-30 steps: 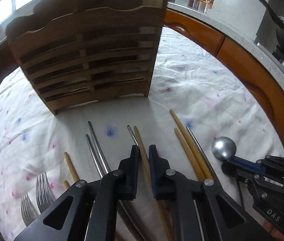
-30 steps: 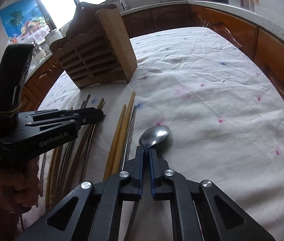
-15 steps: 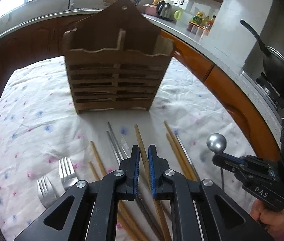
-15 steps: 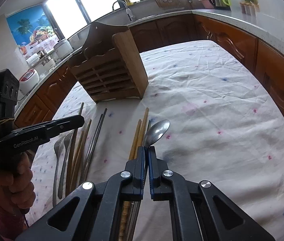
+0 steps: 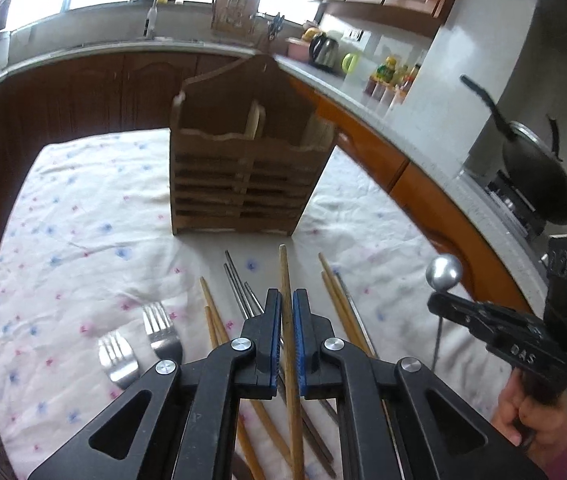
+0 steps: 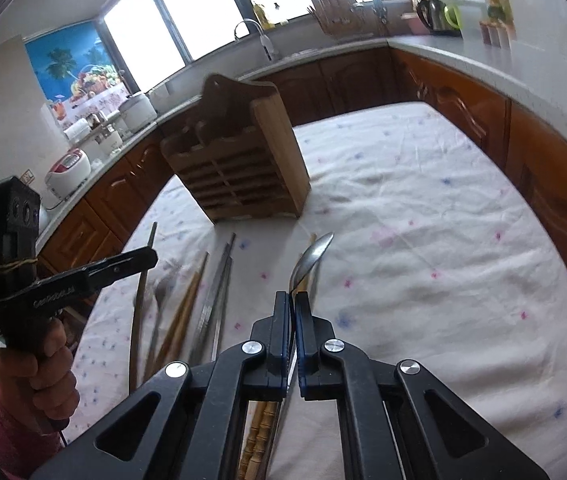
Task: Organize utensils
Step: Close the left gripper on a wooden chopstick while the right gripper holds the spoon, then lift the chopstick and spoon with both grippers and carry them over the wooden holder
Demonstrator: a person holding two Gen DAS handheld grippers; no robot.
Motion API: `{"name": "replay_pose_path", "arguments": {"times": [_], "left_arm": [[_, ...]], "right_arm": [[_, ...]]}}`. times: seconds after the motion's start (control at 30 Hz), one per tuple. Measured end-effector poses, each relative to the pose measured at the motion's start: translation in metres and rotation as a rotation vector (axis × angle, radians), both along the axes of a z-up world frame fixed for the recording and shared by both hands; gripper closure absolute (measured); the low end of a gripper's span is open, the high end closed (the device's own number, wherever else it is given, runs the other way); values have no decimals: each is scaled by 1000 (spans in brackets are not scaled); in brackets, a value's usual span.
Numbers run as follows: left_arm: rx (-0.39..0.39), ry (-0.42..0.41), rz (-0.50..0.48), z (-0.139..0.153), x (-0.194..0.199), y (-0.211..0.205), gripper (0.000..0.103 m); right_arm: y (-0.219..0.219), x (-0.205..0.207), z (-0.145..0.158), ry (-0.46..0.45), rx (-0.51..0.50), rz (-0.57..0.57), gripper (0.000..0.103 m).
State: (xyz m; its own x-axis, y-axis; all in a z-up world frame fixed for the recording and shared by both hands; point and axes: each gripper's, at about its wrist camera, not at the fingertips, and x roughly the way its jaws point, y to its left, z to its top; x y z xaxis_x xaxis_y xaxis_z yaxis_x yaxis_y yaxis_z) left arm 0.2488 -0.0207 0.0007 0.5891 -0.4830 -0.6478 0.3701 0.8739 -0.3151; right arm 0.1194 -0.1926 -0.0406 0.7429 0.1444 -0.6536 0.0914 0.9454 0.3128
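Our left gripper [image 5: 287, 312] clamps a wooden chopstick [image 5: 284, 276], its lower end cut off; our right gripper [image 6: 293, 312] pinches a spoon [image 6: 310, 258], handle hidden, before the wooden holder [image 5: 243, 176].

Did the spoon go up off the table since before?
Yes. The spoon, pinched in the right gripper, has risen; its bowl now reaches nearly to the wooden holder's base.

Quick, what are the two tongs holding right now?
Left tongs: closed on a wooden chopstick.
Right tongs: closed on a metal spoon.
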Motion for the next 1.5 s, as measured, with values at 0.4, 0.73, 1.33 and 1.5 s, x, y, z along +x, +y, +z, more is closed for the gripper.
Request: {"name": "replay_pose_path", "arguments": {"times": [0.4, 0.73, 1.33, 1.5], "left_arm": [[-106, -169, 38, 67, -68, 54, 99], [-132, -251, 93, 86, -84, 76, 99], [-169, -406, 186, 105, -41, 80, 99], [-195, -477, 219, 111, -21, 78, 99]], "right_arm": [[22, -3, 40, -101, -31, 39, 101], [25, 0, 64, -169, -74, 29, 101], [22, 40, 114, -330, -162, -20, 101], [17, 59, 133, -388, -180, -46, 101]]}}
